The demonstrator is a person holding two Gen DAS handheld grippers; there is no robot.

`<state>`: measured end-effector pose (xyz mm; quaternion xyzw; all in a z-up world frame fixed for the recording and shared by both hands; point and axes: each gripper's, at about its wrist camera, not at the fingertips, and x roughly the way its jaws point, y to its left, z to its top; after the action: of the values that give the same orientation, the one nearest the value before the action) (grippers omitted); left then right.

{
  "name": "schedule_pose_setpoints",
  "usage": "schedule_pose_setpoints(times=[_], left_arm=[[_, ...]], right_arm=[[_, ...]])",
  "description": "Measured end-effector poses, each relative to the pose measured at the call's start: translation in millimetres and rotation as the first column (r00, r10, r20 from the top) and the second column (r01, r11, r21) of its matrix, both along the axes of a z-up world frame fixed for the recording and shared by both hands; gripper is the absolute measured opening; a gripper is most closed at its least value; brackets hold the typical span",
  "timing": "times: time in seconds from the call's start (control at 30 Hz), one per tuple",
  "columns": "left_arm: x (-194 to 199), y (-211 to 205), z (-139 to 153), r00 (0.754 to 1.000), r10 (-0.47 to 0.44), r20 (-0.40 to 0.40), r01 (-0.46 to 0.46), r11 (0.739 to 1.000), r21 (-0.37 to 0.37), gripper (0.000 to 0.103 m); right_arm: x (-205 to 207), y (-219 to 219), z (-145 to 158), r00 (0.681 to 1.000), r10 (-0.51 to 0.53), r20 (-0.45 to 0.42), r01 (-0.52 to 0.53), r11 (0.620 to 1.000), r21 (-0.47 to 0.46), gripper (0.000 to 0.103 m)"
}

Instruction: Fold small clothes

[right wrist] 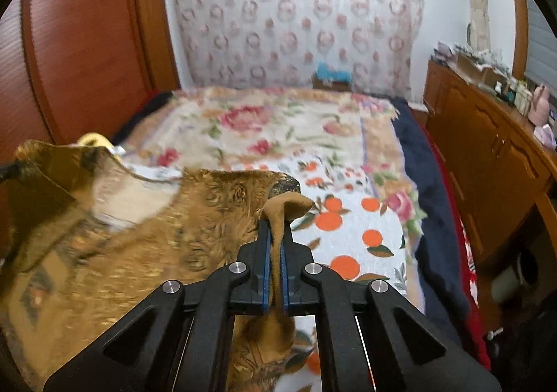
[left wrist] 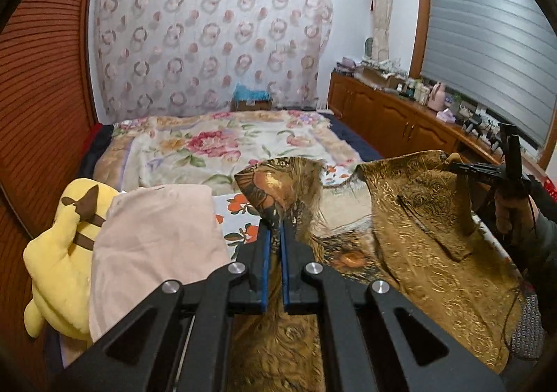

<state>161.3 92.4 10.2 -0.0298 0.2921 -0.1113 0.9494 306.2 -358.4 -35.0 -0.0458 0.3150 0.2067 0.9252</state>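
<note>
A gold and brown patterned garment [left wrist: 410, 218] hangs spread between my two grippers above the bed. My left gripper [left wrist: 276, 223] is shut on its left corner, which folds over the fingertips. My right gripper [right wrist: 276, 223] is shut on the opposite corner, with cloth bunched between the blue pads [right wrist: 266, 252]. The right gripper also shows in the left wrist view [left wrist: 452, 167], at the right, pinching the cloth's edge. The garment [right wrist: 139, 238] fills the lower left of the right wrist view.
A pink folded cloth [left wrist: 156, 238] and a yellow plush toy [left wrist: 62, 249] lie at the left. The bed [right wrist: 348, 228] has a floral blanket and an orange-print sheet. A wooden cabinet [left wrist: 393, 120] with clutter runs along the right. A wooden wardrobe [left wrist: 41, 96] stands at the left.
</note>
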Motion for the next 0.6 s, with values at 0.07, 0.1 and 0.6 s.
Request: schedule_pose_setpoints(times=[0.07, 0.1, 0.6], left_arm=[[-17.7, 2.4, 4.1, 1.000, 0.005, 0.018, -0.005, 1.000, -0.010, 0.002], [-25.0, 3.3, 4.3, 1.000, 0.011, 0.024, -0.010, 1.000, -0.009, 0.002], [-131.8, 41.8, -17.4, 0.992, 0.119, 0.038, -0.117, 0.992, -0.041, 0.002]], right_arm=[[-19.0, -0.1, 11.5, 1.000, 0.016, 0.021, -0.016, 1.000, 0.016, 0.002], [-26.1, 0.6, 15.9, 0.999, 0.019, 0.031, -0.020, 1.000, 0.021, 0.002], [-158.8, -37.3, 17.1, 0.999, 0.004, 0.044, -0.008, 0.997, 0.077, 0.001]])
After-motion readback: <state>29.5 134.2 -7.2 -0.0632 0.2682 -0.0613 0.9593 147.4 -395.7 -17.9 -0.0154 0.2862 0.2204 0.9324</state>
